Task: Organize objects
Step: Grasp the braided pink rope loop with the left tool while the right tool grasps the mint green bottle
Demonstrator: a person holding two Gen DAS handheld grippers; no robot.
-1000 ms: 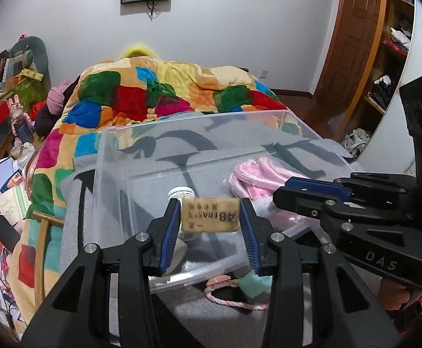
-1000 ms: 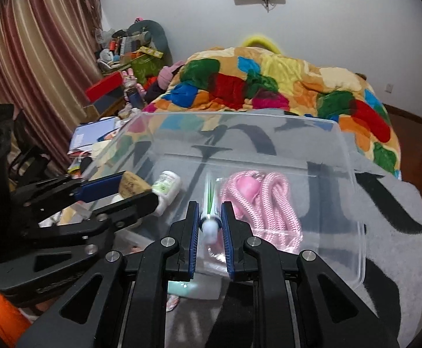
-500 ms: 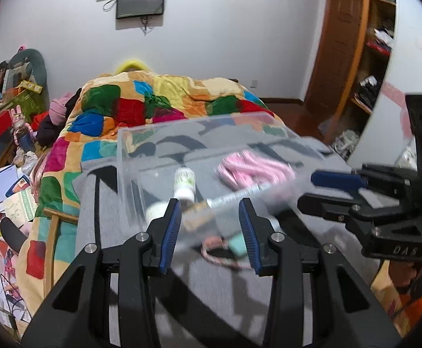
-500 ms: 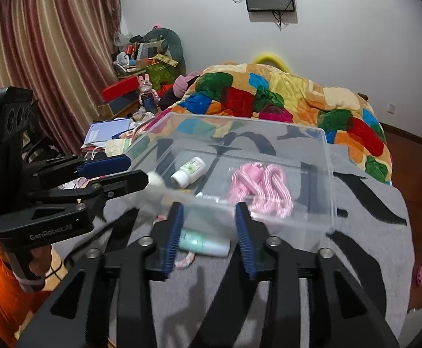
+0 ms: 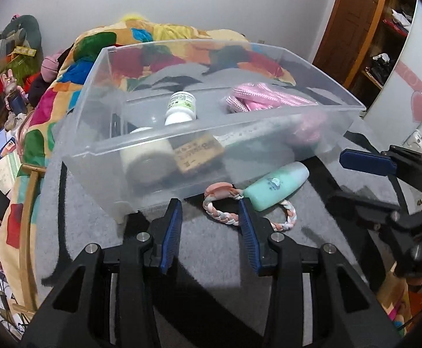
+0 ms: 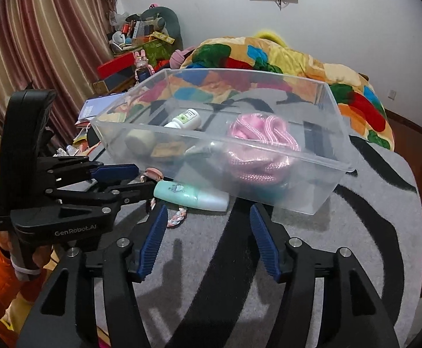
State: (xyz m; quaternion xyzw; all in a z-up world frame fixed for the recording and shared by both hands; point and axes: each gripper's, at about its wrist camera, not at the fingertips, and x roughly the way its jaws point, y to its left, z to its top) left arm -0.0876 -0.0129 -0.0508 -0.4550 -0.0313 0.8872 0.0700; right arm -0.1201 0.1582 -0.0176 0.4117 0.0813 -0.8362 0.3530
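Two items lie outside the clear bin [image 5: 211, 133], against its near wall on the grey rug [image 5: 211, 261]: a mint bottle [image 5: 277, 187] and a braided ring [image 5: 248, 211]. The left gripper [image 5: 209, 232], released and empty, sits just short of them, nearer than the other; the bottle's long axis slants up-right.

From the right wrist, the right gripper [image 6: 206, 240] also gapes empty, the bottle [image 6: 190, 195] ahead-left, crosswise, with open rug around.

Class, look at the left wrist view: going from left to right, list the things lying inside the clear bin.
Cream-coloured roll → white bottle with a green label → tan eraser → pink rope.
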